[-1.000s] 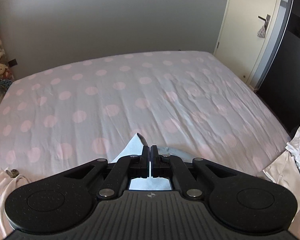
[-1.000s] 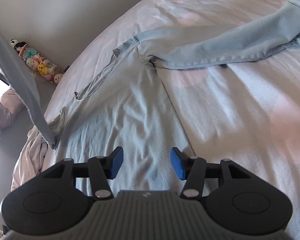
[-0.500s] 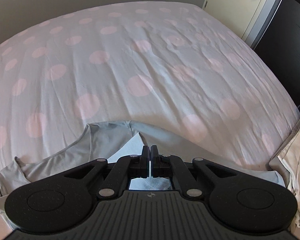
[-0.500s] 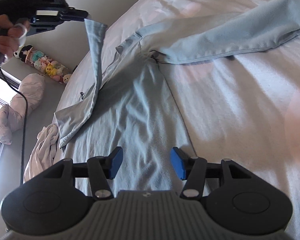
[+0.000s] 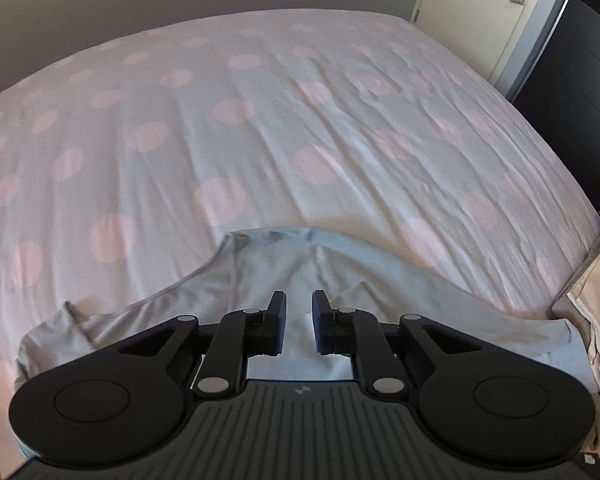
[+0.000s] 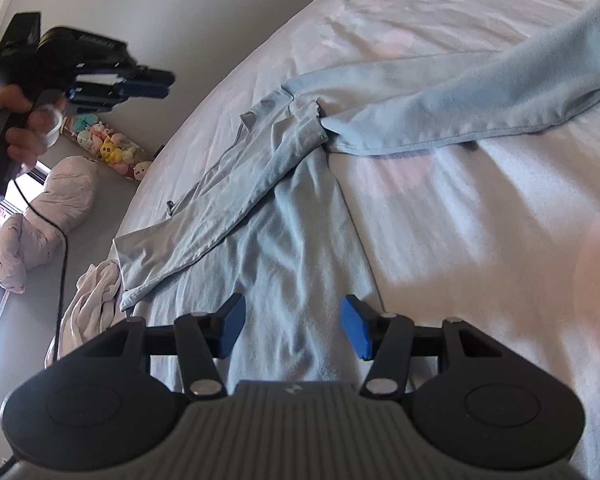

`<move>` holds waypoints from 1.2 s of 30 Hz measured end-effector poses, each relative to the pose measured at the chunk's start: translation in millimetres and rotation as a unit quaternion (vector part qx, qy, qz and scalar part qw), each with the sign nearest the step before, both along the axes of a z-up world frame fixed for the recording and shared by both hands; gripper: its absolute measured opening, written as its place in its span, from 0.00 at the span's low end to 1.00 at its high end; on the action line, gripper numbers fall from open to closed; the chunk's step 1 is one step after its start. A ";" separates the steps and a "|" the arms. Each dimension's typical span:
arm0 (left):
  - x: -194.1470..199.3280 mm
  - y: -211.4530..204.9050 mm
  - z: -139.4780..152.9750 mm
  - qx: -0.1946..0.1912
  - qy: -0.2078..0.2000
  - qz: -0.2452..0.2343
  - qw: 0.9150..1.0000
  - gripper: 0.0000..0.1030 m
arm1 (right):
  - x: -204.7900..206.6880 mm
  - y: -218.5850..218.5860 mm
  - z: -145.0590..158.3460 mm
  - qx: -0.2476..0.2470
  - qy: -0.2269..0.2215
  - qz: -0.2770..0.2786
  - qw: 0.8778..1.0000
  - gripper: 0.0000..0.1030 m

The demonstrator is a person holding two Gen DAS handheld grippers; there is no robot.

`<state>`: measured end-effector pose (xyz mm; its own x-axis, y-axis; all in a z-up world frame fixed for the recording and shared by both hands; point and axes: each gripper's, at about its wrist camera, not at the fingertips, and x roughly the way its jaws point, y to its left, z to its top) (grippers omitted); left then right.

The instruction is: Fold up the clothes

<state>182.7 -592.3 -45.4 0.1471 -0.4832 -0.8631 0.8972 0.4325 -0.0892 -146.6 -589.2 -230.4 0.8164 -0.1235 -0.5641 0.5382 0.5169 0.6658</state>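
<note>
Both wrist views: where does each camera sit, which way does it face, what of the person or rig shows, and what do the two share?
Left wrist: sits behind the left gripper, above the bed's near edge, facing across the dotted sheet toward the far wall and door; only its own open fingers show.
Right wrist: sits behind the right gripper, low over the shirt, facing along it; the person's hand holding the left gripper shows at upper left.
Shared: the blue shirt, the sheet, the left gripper.
</note>
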 end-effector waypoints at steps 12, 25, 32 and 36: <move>97.0 173.0 -6.2 0.022 -0.033 0.131 0.991 0.11 | 8.0 9.2 9.1 -0.047 0.013 0.007 0.999 0.55; 186.1 202.9 -67.3 -0.014 0.049 0.226 0.973 0.11 | 22.5 18.2 18.6 -0.136 0.038 -0.004 0.990 0.55; 213.1 196.9 -108.7 -0.014 0.102 0.248 0.963 0.11 | 42.8 19.9 18.2 -0.231 0.095 -0.008 0.968 0.55; 224.7 193.9 -124.3 -0.015 0.122 0.256 0.959 0.11 | 65.2 23.5 15.1 -0.295 0.123 0.011 0.947 0.55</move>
<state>407.4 -398.3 -169.7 0.1668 -0.4263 -0.8891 0.5190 0.8047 -0.2884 -81.4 -565.7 -215.3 0.6752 -0.4608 -0.5760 0.6237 0.7735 0.1125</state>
